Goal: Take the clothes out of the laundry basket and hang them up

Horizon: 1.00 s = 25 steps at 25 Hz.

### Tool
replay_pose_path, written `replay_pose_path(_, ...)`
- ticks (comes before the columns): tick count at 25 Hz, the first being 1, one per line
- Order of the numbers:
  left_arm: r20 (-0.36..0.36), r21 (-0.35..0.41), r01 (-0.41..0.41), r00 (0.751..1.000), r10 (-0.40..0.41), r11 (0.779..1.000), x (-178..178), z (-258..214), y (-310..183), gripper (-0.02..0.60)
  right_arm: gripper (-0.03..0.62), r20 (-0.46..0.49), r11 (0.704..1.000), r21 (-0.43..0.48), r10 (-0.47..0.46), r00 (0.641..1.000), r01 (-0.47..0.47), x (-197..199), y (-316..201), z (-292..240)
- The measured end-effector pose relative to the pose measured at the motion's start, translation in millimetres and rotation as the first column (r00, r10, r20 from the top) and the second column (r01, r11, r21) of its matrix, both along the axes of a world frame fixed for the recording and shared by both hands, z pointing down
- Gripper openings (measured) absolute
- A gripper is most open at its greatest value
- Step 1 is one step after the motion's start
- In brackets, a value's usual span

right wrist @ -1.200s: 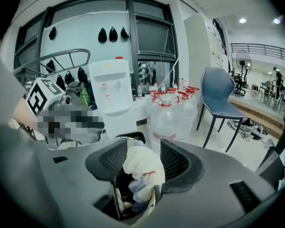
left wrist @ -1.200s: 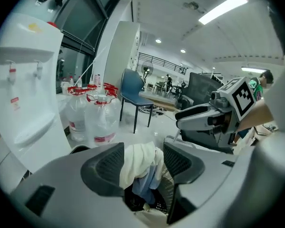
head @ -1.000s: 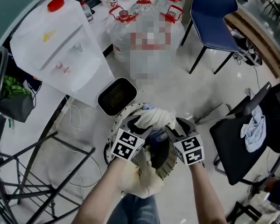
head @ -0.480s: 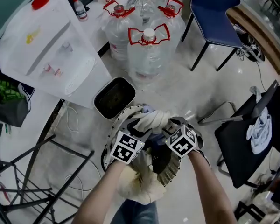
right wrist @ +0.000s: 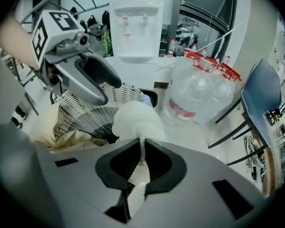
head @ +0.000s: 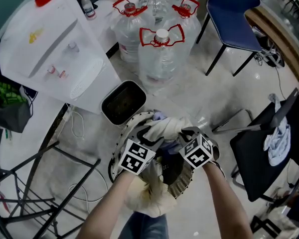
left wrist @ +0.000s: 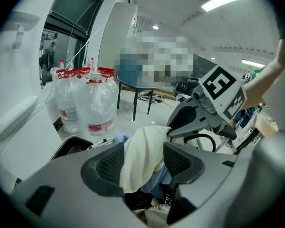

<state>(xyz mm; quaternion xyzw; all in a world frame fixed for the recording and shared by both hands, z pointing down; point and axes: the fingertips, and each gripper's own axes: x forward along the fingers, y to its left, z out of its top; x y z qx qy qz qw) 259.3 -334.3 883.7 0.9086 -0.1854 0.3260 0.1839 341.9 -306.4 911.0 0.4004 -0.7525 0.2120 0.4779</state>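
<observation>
Head view first: the white laundry basket point(head: 123, 136) sits on the floor point(head: 199, 91) right below the person, with a black bin point(head: 123, 102) just beside its far rim and a bunch of big water bottles point(head: 159, 54) past that. A white water dispenser point(head: 55, 49) is off to the left, and a blue chair point(head: 229, 14) is at the top right. The cream garment point(head: 164, 127) is bunched up just above the basket's far side, and both tools meet on it. The left tool point(head: 157, 136) comes in from the near left and the right tool point(head: 175, 142) from the near right. More pale cloth point(head: 149, 193) hangs over the basket's near rim. Left gripper view: that tool's jaws stand pretty wide, but a thick fold of the cream garment fills the whole gap between the pads, so it's gripping the fabric, with something bluish point(left wrist: 159, 177) underneath. Right gripper view: this tool's jaws are closing, and the pads are already nearly together on a thin pinch of the same garment. The rest of it balloons out in front of the tips, over the basket's weave.
</observation>
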Motion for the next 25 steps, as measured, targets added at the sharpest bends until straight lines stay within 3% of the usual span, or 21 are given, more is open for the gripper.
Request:
replay_pose_path(6,-0.012,0.014,-0.007,1.0,0.007,1.0,-6.3,-16.9,6.1,0.264,0.025,0.125,0.985,0.107,0.118,0.985,-0.132,-1.3,4.0,-50.0)
replay_pose_path(14,-0.041,0.049,0.009,0.999,-0.007,0.999,-18.1,-77.1,24.0,0.264,0.023,0.225,0.946,0.253,0.145,0.963,-0.202,-14.7,19.2,-144.5)
replay_pose_path(25,-0.143,0.119,0.099,0.986,-0.081,0.988,-52.6,-248.0,69.2,0.264,0.021,0.276,0.891,0.385,0.136,0.951,-0.239,-44.6,47.7,-326.5)
